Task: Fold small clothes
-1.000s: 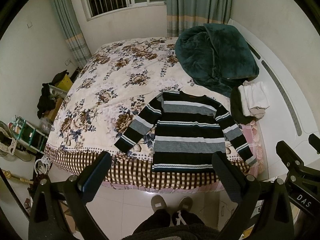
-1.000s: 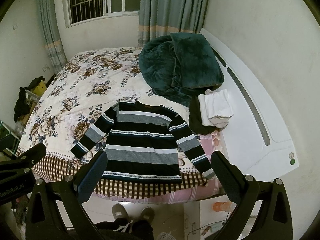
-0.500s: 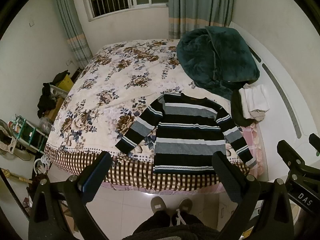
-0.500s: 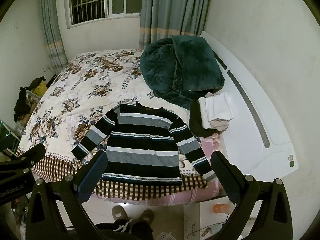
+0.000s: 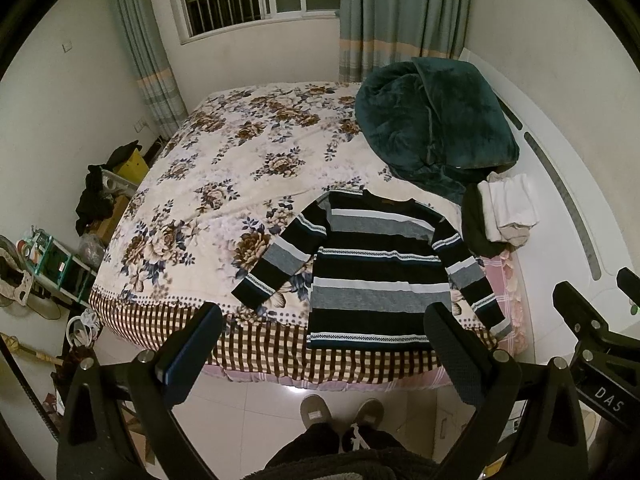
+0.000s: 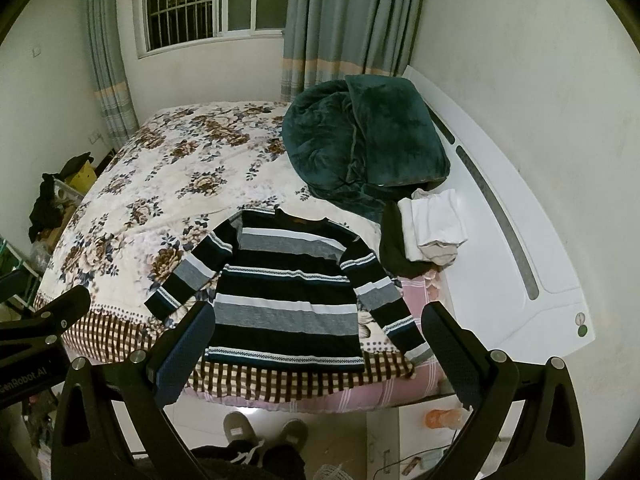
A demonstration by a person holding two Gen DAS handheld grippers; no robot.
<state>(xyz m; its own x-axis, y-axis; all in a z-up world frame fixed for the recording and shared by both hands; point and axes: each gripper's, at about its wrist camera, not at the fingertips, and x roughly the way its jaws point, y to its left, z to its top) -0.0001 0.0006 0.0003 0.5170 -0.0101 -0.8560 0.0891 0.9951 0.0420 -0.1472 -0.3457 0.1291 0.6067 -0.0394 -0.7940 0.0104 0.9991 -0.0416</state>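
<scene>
Sweater (image 5: 380, 276) flat at bed edge (image 5: 280, 356); both jaws spread, clear above.

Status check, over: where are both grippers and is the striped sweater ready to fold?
Left gripper and right gripper open, off the bed. Striped sweater flat, unfolded, sleeves out. Nothing on it; folded pile beside one sleeve.

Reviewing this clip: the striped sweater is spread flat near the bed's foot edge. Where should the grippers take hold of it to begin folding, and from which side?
Likely the two sleeve cuffs. The striped sweater lies flat with both sleeves angled outward and down, cuffs nearest the foot edge where the person stands. The left gripper could pinch the left cuff from that near side, the right gripper the right cuff, each sliding one finger under the thin edge. Both are open and hold nothing.
</scene>
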